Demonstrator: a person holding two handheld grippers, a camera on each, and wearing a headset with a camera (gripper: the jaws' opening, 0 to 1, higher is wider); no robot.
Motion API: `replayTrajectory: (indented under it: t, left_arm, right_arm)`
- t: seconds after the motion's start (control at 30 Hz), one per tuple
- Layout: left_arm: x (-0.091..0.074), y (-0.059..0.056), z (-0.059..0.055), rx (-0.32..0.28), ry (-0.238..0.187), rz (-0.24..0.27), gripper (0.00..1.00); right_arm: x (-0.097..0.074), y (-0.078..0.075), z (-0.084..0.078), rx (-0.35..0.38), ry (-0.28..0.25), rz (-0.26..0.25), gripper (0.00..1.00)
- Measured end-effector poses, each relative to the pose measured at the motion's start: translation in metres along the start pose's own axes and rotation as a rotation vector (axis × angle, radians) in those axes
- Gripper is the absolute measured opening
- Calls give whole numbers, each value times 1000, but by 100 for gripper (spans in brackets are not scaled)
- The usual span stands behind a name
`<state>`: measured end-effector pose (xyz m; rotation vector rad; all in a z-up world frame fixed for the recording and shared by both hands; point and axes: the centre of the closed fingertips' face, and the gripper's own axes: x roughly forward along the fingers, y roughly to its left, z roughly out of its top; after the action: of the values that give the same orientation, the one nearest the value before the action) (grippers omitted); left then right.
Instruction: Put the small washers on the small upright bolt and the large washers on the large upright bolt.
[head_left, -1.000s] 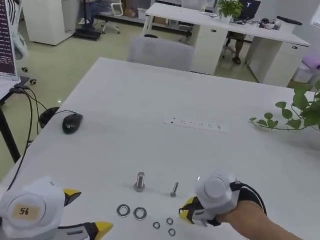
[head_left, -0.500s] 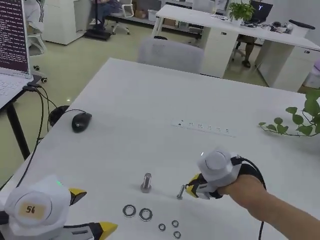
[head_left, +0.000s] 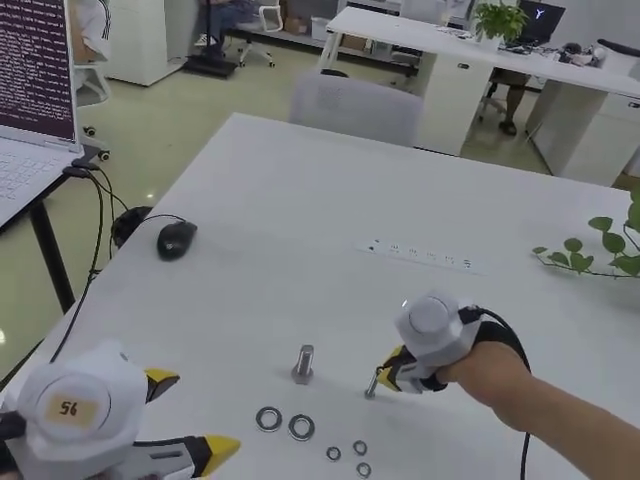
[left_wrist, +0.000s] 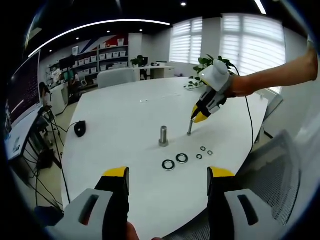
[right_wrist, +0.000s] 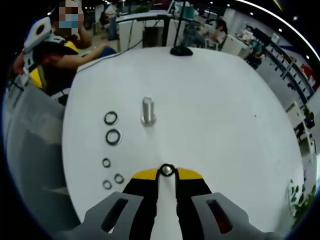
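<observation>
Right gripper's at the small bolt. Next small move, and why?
Probably ease the open left gripper forward to a large washer: it lies loose near the bare large bolt, and the right gripper is busy pinching the small bolt.

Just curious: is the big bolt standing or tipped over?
Standing: the big bolt rests on its wide head, shaft pointing straight up.
</observation>
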<state>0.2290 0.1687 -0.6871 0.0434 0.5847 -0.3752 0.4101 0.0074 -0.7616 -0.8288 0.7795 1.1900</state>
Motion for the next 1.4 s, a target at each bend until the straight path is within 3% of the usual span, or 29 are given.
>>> replayTrajectory:
  t: [0.6,1.13,1.4]
  left_arm:
    - [-1,2,-2,-9,4,2,63]
    - [-5,4,-1,-18,-1,14,63]
    - [-9,5,-5,-21,5,20,62]
  right_arm:
    - [10,0,-3,-8,37,18,13]
    - [41,3,-21,12,112,32,13]
    - [51,4,-23,46,110,17,14]
